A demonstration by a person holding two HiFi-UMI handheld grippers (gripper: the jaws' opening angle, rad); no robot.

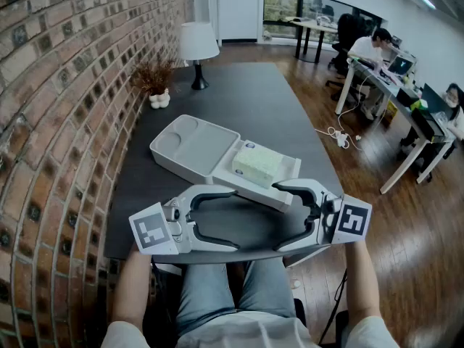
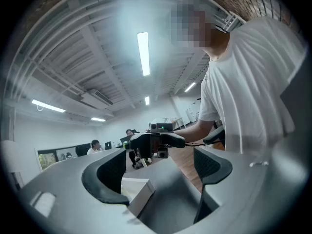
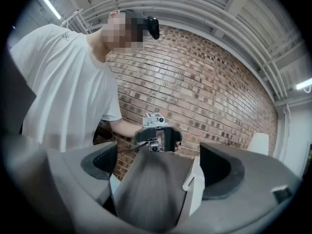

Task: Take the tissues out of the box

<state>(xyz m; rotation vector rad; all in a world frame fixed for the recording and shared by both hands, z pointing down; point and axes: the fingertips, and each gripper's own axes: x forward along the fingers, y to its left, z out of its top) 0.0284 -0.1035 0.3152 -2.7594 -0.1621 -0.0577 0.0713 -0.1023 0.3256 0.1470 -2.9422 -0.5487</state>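
Gaping empty, left gripper (image 1: 234,220) and right gripper (image 1: 276,217) each glimpse only a corner of the box (image 2: 140,193).

A: What lines the brick wall (image 1: 65,85)?

B: A white-shaded lamp (image 1: 198,43) on a dark base stands at the far end of the dark bench (image 1: 254,96). Nearer, just beside the wall, is a bunch of dried brown twigs (image 1: 154,75) in a small white pot.

A: And off to the right?

B: Wooden floor (image 1: 406,223), with a white power strip (image 1: 341,138) and its cable lying near the bench. Beyond, people sit at white desks (image 1: 362,75), one in a white shirt (image 1: 368,47). A dark-framed window (image 1: 290,9) fills the far wall, and strip lights (image 2: 143,52) cross the ceiling
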